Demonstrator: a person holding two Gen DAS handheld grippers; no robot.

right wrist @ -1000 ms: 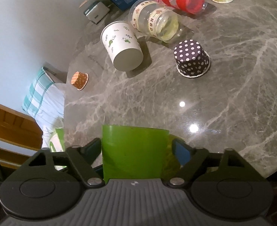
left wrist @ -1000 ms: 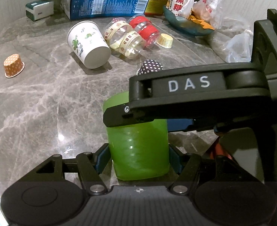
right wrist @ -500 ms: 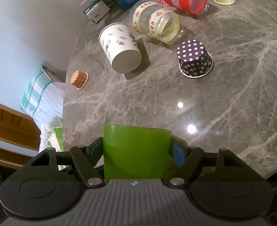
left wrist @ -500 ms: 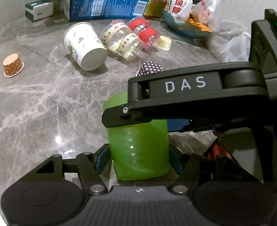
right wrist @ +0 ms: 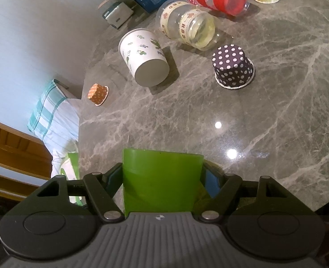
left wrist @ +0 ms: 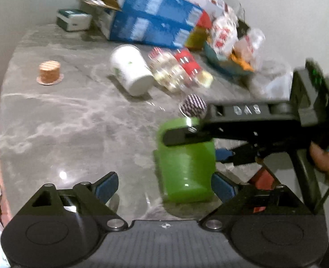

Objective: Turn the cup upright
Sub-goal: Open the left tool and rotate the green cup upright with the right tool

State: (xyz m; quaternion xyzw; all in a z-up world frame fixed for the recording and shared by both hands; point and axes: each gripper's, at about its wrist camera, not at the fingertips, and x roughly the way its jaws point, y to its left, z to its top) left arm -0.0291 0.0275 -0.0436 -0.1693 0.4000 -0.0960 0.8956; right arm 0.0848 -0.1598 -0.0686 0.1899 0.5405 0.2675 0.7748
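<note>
The cup [right wrist: 162, 183] sits between the fingers of the right gripper [right wrist: 163, 182], which is closed on its sides. In the left wrist view the cup [left wrist: 186, 167] stands on the desk [left wrist: 75, 129] with its long axis near vertical; which end is up cannot be told. The left gripper [left wrist: 164, 186] is spread wide and holds nothing; the cup lies toward its right finger. The right gripper is therefore the nearer one and controls the cup.
</note>
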